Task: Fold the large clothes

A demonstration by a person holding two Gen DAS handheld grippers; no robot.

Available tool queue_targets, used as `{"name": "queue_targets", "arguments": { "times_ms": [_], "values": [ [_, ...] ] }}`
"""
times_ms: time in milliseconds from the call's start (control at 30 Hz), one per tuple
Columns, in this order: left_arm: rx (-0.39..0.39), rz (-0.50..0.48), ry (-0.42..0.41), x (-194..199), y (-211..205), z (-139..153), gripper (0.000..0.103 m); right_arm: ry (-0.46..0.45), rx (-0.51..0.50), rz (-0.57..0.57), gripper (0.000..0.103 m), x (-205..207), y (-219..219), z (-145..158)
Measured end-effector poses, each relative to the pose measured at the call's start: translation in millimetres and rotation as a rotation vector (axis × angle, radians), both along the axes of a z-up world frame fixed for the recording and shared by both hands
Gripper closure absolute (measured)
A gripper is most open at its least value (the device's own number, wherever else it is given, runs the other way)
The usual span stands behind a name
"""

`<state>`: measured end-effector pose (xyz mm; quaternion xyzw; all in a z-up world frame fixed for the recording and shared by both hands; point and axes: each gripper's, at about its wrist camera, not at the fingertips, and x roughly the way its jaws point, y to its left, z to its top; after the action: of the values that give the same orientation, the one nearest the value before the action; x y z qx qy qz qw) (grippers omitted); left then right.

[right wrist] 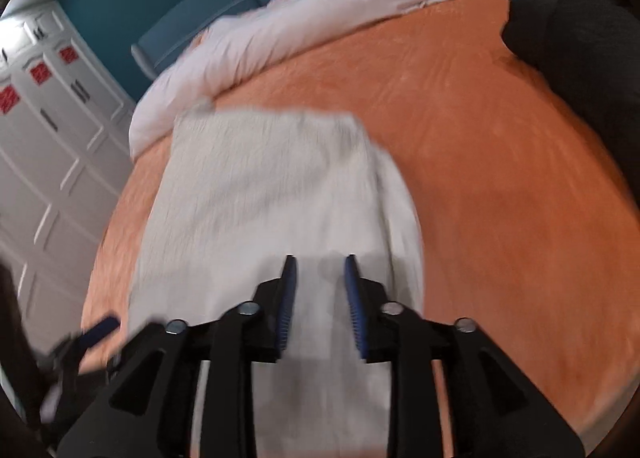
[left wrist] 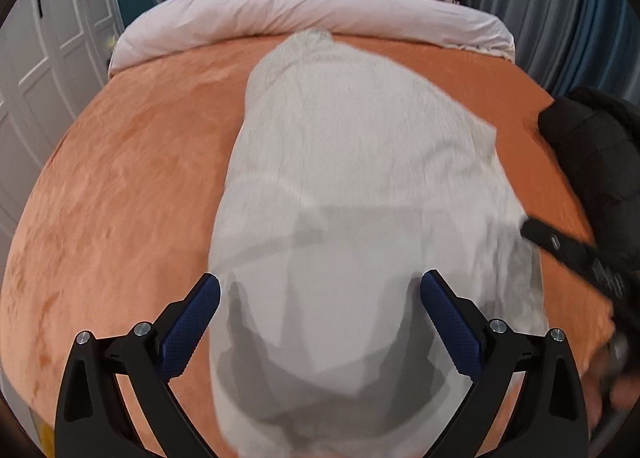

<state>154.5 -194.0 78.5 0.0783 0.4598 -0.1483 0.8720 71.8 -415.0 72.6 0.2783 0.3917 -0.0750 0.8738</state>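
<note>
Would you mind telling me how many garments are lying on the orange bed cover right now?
2. A light grey garment lies folded lengthwise down the middle, and a black garment is bunched at the bed's right edge. Others may lie out of view.

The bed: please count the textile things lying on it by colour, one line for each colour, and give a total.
Light grey: 1, the folded garment in the middle of the bed.
Black: 1, the dark garment near the right edge.
Pale pink: 1, the rolled duvet along the headboard end.
Orange: 1, the bed cover under all of them.
Total: 4
</note>
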Motion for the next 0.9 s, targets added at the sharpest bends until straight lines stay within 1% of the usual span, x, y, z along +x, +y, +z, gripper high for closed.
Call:
{"name": "queue_targets", "arguments": {
  "times_ms": [67, 100, 167, 200, 267, 300, 333, 467, 533, 567, 600, 667, 733, 767, 833, 867, 900],
  "values": [
    [0.002, 0.000, 0.017, -12, 4, -2, 0.005, 0.019, 0.024, 0.035, 0.076, -18, 14, -2],
    [0.002, -0.001, 0.024, -20, 6, -4, 0.005, 0.037, 0.019, 0.054, 0.076, -27, 23, -7],
    [0.005, -0.004, 0.036, -30, 9, -8, 0.005, 0.086, -0.015, 0.081, 0.076, -34, 38, -21],
    [0.006, -0.002, 0.045, -34, 11, -10, 0.005, 0.122, -0.036, 0.083, 0.076, -38, 45, -34],
    [0.003, 0.006, 0.059, -42, 15, -14, 0.005, 0.143, -0.048, 0.084, 0.076, -47, 52, -53],
    [0.003, 0.009, 0.067, -45, 18, -17, 0.005, 0.133, -0.050, 0.077, 0.076, -55, 54, -58],
    [0.007, 0.012, 0.071, -48, 21, -19, 0.005, 0.144, -0.051, 0.076, 0.076, -61, 55, -61],
    [0.022, 0.016, 0.075, -57, 26, -24, 0.005, 0.245, -0.033, 0.101, 0.075, -71, 61, -74],
    [0.025, 0.014, 0.081, -61, 28, -25, 0.005, 0.225, -0.029, 0.077, 0.075, -80, 59, -65],
    [0.027, 0.013, 0.080, -61, 28, -25, 0.005, 0.197, -0.023, 0.052, 0.075, -85, 56, -56],
    [0.031, 0.012, 0.078, -63, 29, -25, 0.005, 0.150, -0.025, 0.012, 0.075, -93, 50, -44],
    [0.031, 0.014, 0.080, -64, 31, -26, 0.005, 0.076, -0.053, -0.042, 0.072, -101, 40, -20],
    [0.036, 0.021, 0.092, -64, 31, -30, 0.005, 0.057, -0.061, -0.051, 0.068, -97, 32, -10],
    [0.038, 0.023, 0.098, -64, 32, -32, 0.005, 0.061, -0.066, -0.050, 0.068, -93, 29, -10],
    [0.044, 0.027, 0.108, -65, 34, -37, 0.005, 0.091, -0.081, -0.054, 0.068, -80, 21, -20],
    [0.048, 0.027, 0.111, -65, 35, -38, 0.005, 0.121, -0.077, -0.052, 0.069, -73, 18, -31],
    [0.060, 0.029, 0.113, -65, 37, -41, 0.005, 0.178, -0.066, -0.053, 0.068, -66, 15, -48]
  ]
}}
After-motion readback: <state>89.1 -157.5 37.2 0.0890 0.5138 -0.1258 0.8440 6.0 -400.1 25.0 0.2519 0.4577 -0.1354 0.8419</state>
